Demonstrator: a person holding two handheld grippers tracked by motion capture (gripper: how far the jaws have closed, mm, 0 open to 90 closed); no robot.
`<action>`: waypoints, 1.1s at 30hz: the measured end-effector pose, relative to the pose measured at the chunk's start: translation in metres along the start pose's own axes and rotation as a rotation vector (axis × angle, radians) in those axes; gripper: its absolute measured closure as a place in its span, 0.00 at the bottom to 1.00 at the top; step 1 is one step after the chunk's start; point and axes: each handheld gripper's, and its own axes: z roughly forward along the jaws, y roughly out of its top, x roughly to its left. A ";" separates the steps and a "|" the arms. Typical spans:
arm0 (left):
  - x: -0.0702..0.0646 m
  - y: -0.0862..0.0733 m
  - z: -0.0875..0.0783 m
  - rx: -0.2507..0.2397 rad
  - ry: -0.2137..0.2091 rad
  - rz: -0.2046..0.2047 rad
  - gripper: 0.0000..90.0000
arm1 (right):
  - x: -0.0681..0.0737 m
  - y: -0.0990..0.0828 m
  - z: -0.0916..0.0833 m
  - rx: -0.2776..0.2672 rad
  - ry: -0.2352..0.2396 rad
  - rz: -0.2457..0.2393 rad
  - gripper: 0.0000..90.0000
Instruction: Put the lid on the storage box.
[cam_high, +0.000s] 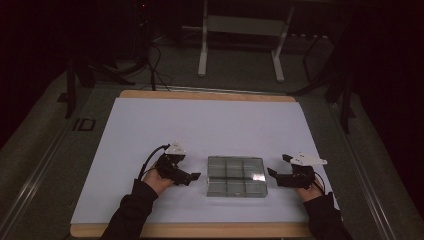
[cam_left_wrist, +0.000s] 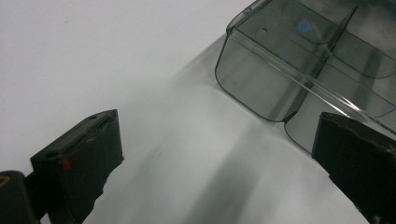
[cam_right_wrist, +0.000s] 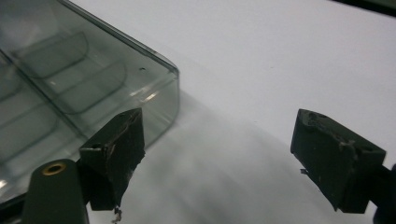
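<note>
Clear compartment box (cam_high: 236, 176) sits mid-table (cam_high: 150, 125), between left gripper (cam_high: 192, 177) and right gripper (cam_high: 274, 172); both sets of fingers released, empty. Likely light, rigid, slick plastic: pinch opposite side walls.

both grippers' fingers (cam_left_wrist: 74, 163) spread wide, holding nothing.

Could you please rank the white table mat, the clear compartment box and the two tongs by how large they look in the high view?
1. White table mat, by far the largest.
2. Clear compartment box.
3. Left tongs and right tongs: both open, they look about alike, so I would not rank one above the other.
</note>
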 end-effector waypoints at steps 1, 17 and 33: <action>0.000 0.000 -0.001 0.000 0.002 0.002 0.03 | 0.000 -0.001 0.000 0.006 -0.004 -0.003 0.19; 0.002 -0.016 -0.019 -0.024 0.029 0.009 0.03 | -0.009 -0.014 -0.012 0.019 -0.044 0.022 0.19; 0.002 -0.036 -0.031 -0.081 0.075 -0.036 0.03 | -0.018 -0.028 -0.021 0.035 -0.079 0.047 0.19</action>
